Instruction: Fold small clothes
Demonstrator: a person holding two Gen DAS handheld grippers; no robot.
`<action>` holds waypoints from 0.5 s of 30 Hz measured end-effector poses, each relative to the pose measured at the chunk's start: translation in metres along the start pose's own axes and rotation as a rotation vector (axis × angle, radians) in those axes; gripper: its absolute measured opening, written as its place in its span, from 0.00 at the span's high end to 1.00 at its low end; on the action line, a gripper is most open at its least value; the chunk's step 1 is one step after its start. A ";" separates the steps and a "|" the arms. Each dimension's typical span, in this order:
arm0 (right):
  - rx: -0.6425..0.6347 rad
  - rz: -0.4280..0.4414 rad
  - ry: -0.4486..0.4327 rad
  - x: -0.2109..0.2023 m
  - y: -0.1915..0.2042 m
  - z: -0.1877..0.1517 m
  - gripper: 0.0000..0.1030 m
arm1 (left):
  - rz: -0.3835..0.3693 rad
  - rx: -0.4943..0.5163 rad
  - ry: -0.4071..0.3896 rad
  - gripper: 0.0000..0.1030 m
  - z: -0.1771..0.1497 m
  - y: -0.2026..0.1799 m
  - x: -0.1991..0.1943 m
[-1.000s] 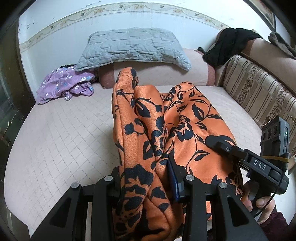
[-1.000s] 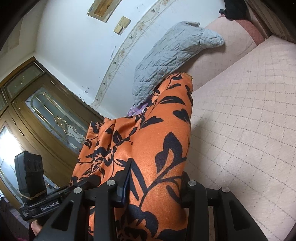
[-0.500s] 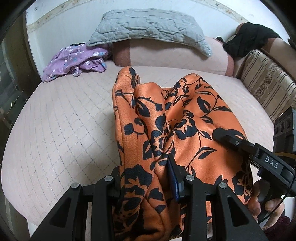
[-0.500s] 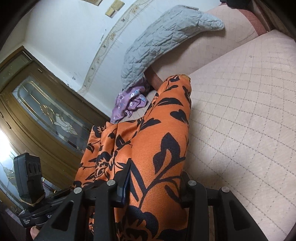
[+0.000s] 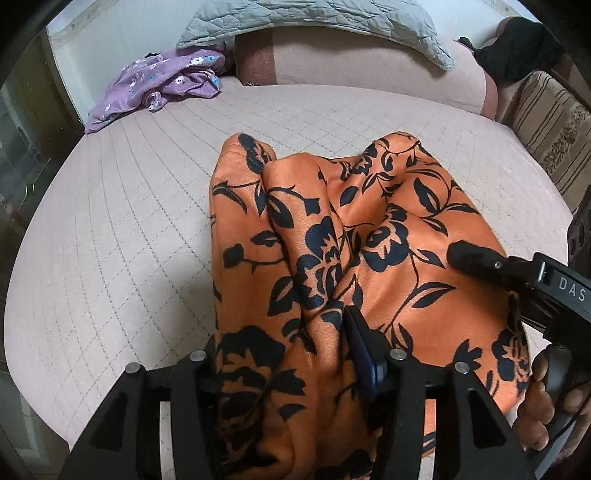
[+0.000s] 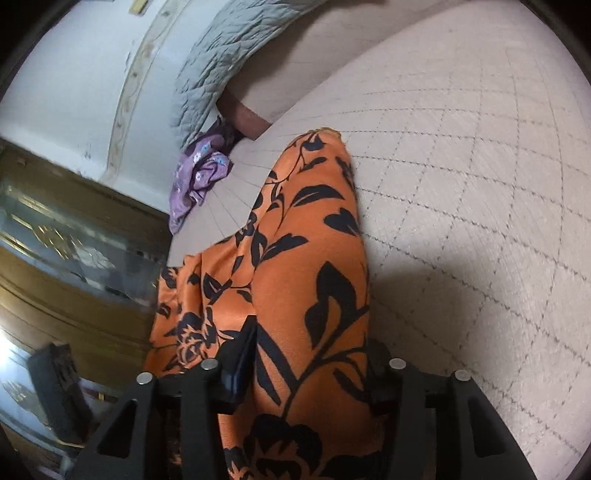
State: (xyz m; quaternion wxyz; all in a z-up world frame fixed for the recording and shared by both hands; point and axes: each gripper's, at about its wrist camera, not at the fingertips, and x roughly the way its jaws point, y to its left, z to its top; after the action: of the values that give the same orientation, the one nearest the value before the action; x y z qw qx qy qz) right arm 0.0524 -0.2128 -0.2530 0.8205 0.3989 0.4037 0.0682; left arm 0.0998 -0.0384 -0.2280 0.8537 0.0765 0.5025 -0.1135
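Note:
An orange garment with a black flower print (image 5: 332, 229) hangs stretched between my two grippers above the pink quilted bed (image 5: 129, 229). My left gripper (image 5: 291, 354) is shut on one bunched edge of it. My right gripper (image 6: 306, 365) is shut on the other edge (image 6: 303, 266); its finger also shows at the right of the left wrist view (image 5: 476, 258), pinching the cloth. The garment's far end droops toward the bed surface.
A crumpled purple flowered garment (image 5: 162, 81) lies at the bed's far left corner. A grey quilted pillow (image 5: 314, 18) leans on the pink headboard. Black clothing (image 5: 524, 48) and a striped cushion (image 5: 554, 136) sit at the right. A wooden glazed door (image 6: 55, 240) stands left of the bed.
Both grippers have tilted down and lowered the orange garment toward the bed; more of the bed surface and less of the wall shows. Both grips are unchanged.

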 end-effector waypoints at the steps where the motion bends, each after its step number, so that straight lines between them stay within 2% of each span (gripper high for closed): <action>1: -0.007 -0.006 -0.016 -0.005 0.002 0.001 0.44 | -0.002 0.000 0.003 0.47 0.001 0.000 -0.002; 6: -0.017 0.008 -0.045 -0.022 0.004 0.003 0.40 | 0.031 0.020 -0.022 0.45 -0.002 0.004 -0.021; 11: -0.048 0.027 -0.160 -0.058 0.003 0.002 0.40 | 0.077 0.060 -0.105 0.43 -0.002 0.002 -0.048; 15: -0.077 0.101 -0.244 -0.085 0.008 0.002 0.40 | 0.102 0.077 -0.163 0.40 0.004 -0.002 -0.066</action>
State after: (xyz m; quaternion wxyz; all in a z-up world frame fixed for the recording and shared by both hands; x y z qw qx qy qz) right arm -0.0011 -0.2456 -0.1954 0.8738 0.3921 0.2775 0.0762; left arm 0.0712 -0.0339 -0.1681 0.8928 0.1254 0.4222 -0.0948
